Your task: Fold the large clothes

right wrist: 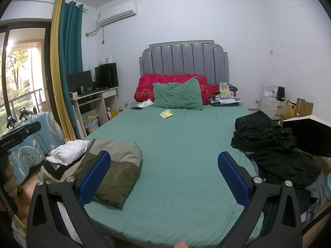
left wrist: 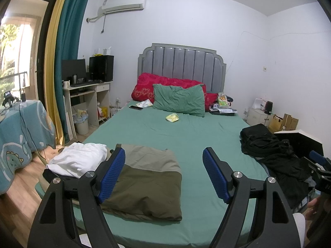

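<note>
Both jaws are spread wide, nothing held: left gripper (left wrist: 164, 173), right gripper (right wrist: 164, 177). Olive folded garment (left wrist: 144, 177) lies at the bed's (right wrist: 186, 144) left foot edge; black clothes pile (right wrist: 275, 148) at the right edge. Bare sheet is seen between. Only the right view shows the person's hand (right wrist: 9, 177).

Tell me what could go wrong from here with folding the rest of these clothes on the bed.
1. The black clothes pile sits at the bed's right edge, partly hanging over; pulling one garment may drag others onto the floor.
2. The folded olive garment and white garment lie near the left corner; spreading a large piece could knock them off.
3. Both grippers' jaws are open and empty, so black cloth could snag.
</note>
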A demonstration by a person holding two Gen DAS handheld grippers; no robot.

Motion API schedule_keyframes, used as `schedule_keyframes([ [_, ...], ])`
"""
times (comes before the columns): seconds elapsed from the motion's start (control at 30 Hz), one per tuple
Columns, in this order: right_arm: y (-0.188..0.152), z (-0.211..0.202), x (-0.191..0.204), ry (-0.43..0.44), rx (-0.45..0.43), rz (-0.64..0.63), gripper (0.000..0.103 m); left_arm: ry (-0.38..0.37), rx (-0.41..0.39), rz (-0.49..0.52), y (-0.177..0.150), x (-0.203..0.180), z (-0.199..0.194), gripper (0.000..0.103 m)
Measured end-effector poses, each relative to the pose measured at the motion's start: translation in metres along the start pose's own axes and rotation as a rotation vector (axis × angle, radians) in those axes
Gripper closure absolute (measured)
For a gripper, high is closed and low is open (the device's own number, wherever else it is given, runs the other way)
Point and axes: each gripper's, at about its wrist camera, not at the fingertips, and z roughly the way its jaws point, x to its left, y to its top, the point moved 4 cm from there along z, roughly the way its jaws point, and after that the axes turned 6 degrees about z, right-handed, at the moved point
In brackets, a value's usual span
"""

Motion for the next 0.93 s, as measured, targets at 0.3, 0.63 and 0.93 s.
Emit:
schedule_keyframes([
  [0.3, 0.0000, 0.0001, -0.0004, -0.001, 0.001, -0.001, 0.001, 0.001, 0.001, -0.001, 0.0003, -0.0003, -0.0001, 0.023],
  [0.63, -0.0007, 0.0004, 0.0001, -0.001, 0.002, 0.002, 0.001, 0.000, 0.005, -0.002, 0.0004, -0.0017, -0.0003, 0.023],
  [0.93, -0.0070, 0.0037, 0.0025, -0.007, 0.012, 0.005, 0.001, -0.009, 0.019, -0.014, -0.0081, -0.0050, 0.0035, 0.023],
])
